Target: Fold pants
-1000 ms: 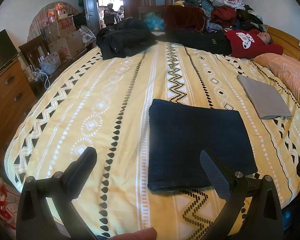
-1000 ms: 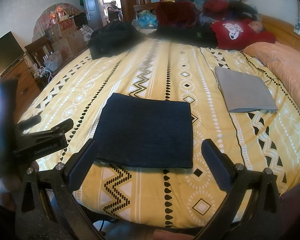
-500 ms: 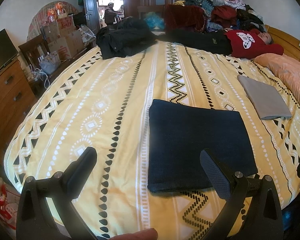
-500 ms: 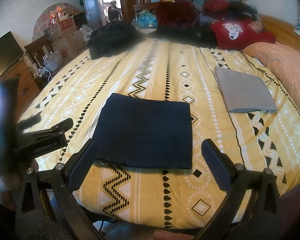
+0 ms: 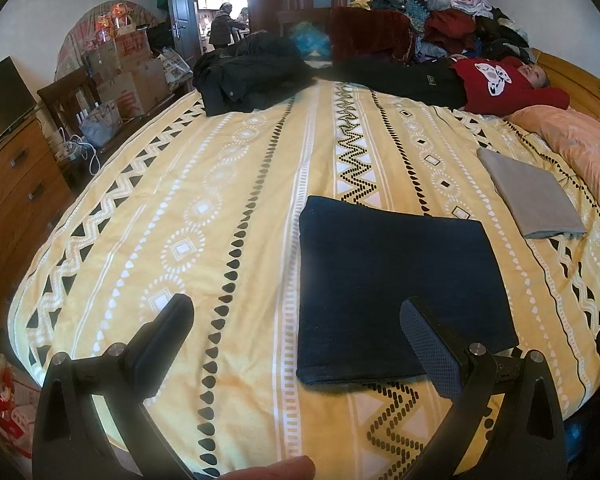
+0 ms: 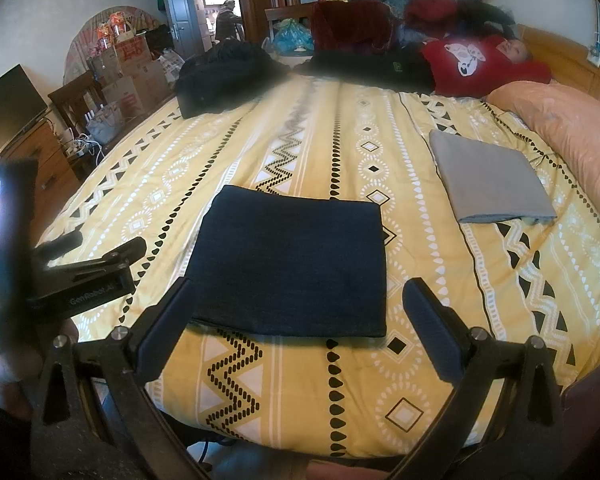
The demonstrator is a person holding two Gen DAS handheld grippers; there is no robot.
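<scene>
Dark navy pants [image 5: 396,280] lie folded into a neat rectangle on the yellow patterned bedspread [image 5: 220,208], near the front edge; they also show in the right wrist view [image 6: 292,260]. My left gripper [image 5: 300,336] is open and empty, held above the bed to the left of the pants' front edge. My right gripper [image 6: 300,312] is open and empty, held just in front of the pants. The left gripper's body [image 6: 84,276] shows at the left of the right wrist view.
A folded grey garment [image 6: 488,176] lies at the right of the bed beside a pink pillow [image 6: 572,132]. A black jacket [image 5: 252,76], a person in red [image 5: 500,84] and piled clothes [image 5: 440,24] fill the far side. A wooden dresser [image 5: 16,184] stands left.
Nothing has visibly changed apart from a very slight shift of the right wrist view; both grippers stay open and the folded pants lie still.
</scene>
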